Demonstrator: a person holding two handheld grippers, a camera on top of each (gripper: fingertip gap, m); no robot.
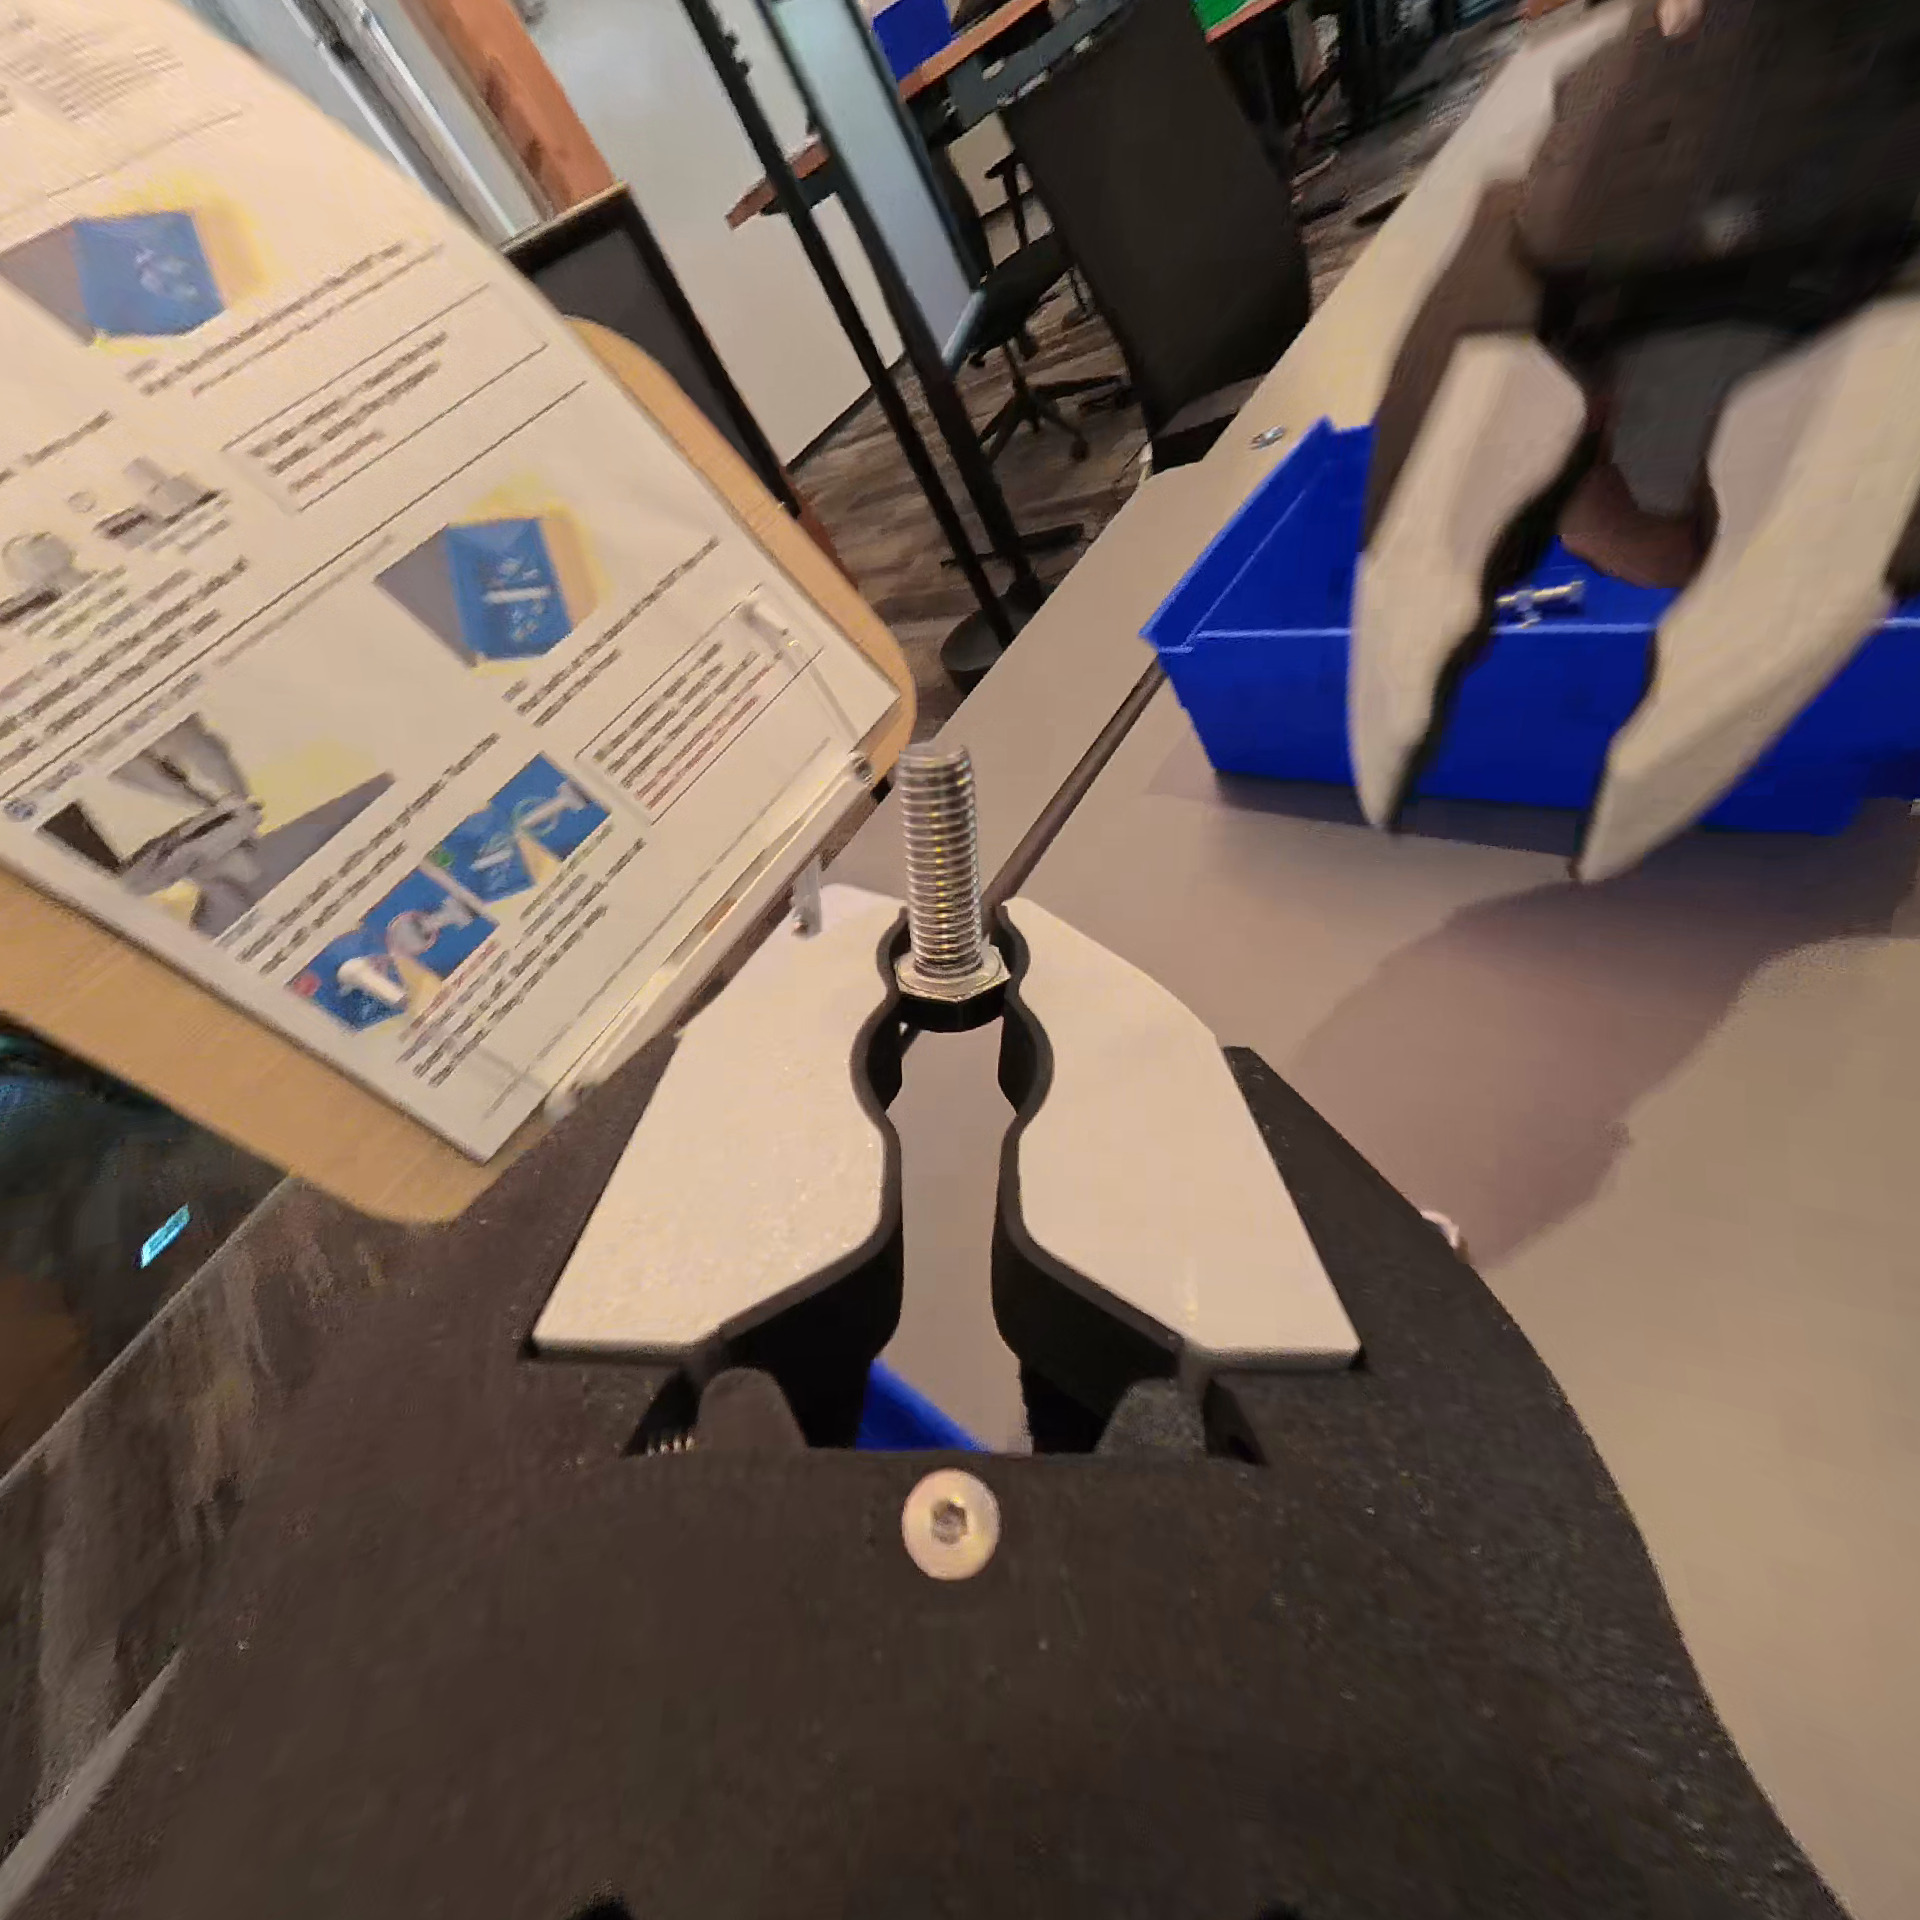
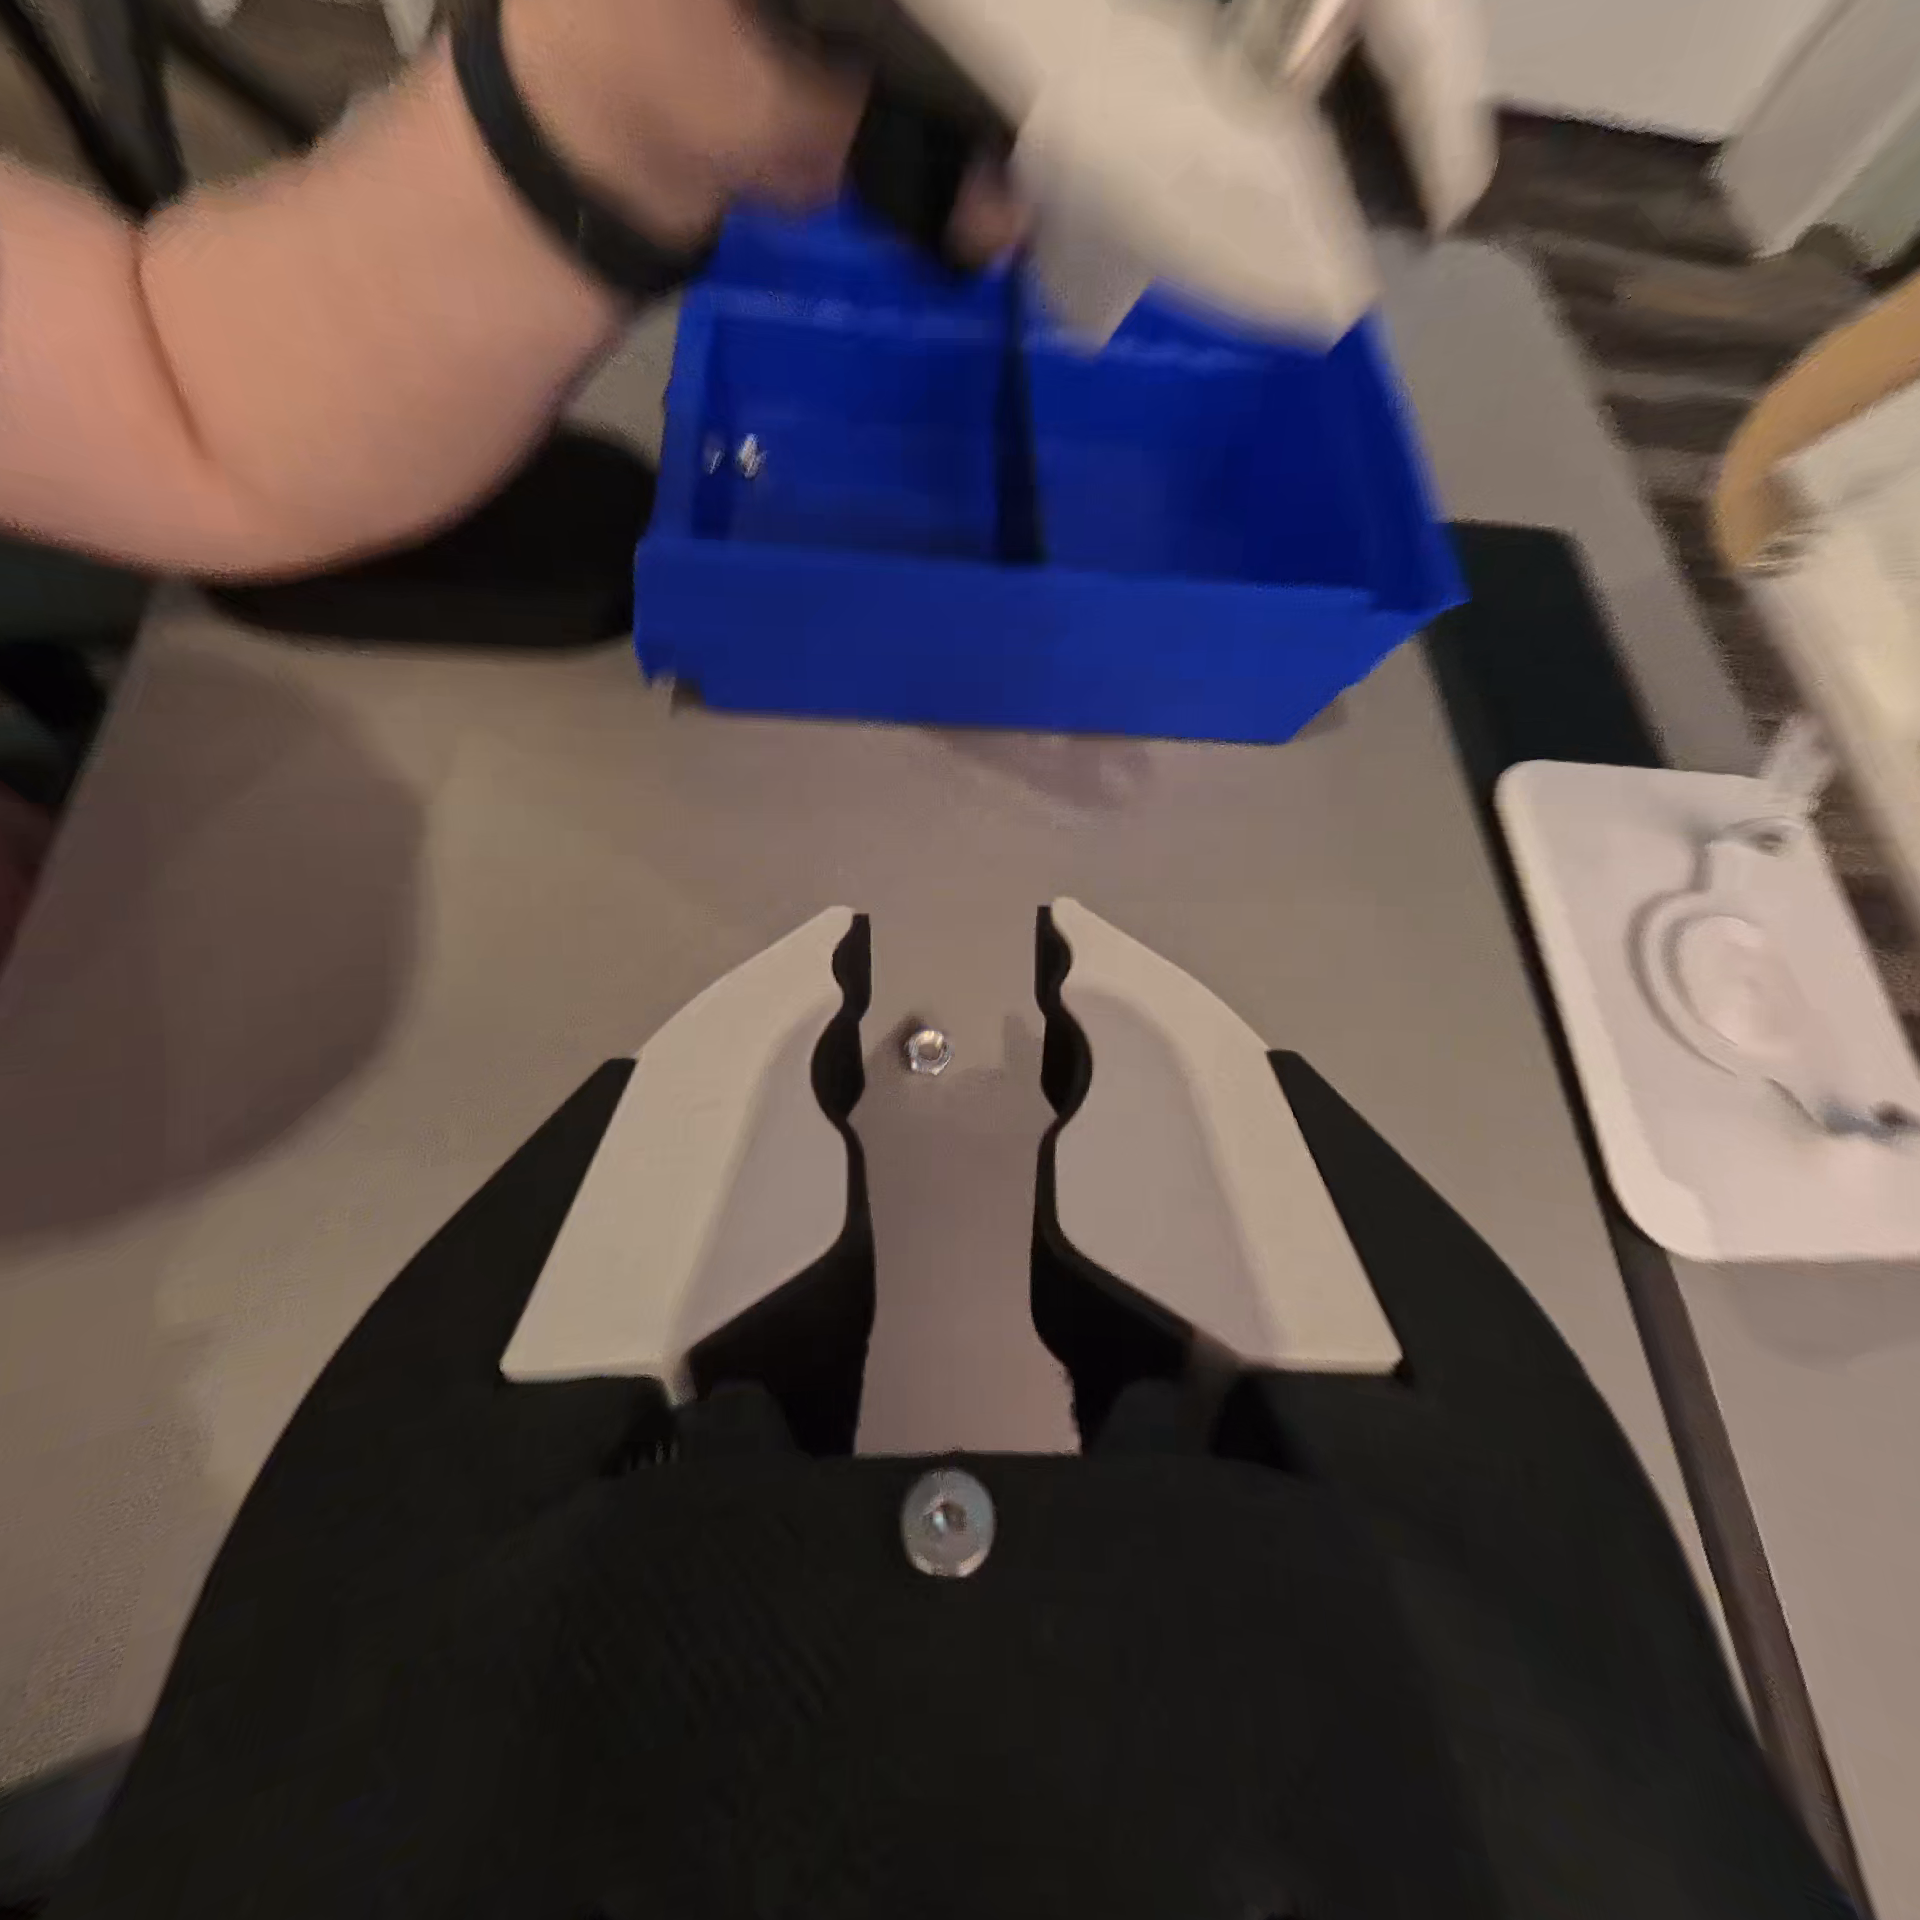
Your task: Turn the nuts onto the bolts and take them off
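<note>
Left gripper [image 1: 948, 961] clamping bolt [image 1: 938, 852] head, right gripper [image 2: 954, 925] parted above nut [image 2: 924, 1046]

A grey table [image 2: 1195, 831] fills the foreground, its top matte and evenly lit, with soft shadows pooling toward its left edge. A dark seam [image 1: 1070, 790] divides the tabletop in the left wrist view. Past the far edge lies a dark, wood-patterned floor [image 1: 904, 488]. A black office chair [image 1: 1143, 208] stands there beside a slanting black pole [image 1: 831, 291] that ends in a round base. A pale wall panel [image 1: 665, 145] and a wooden post [image 1: 520, 94] rise behind, with brown-topped desks [image 1: 966, 52] farther back.
</note>
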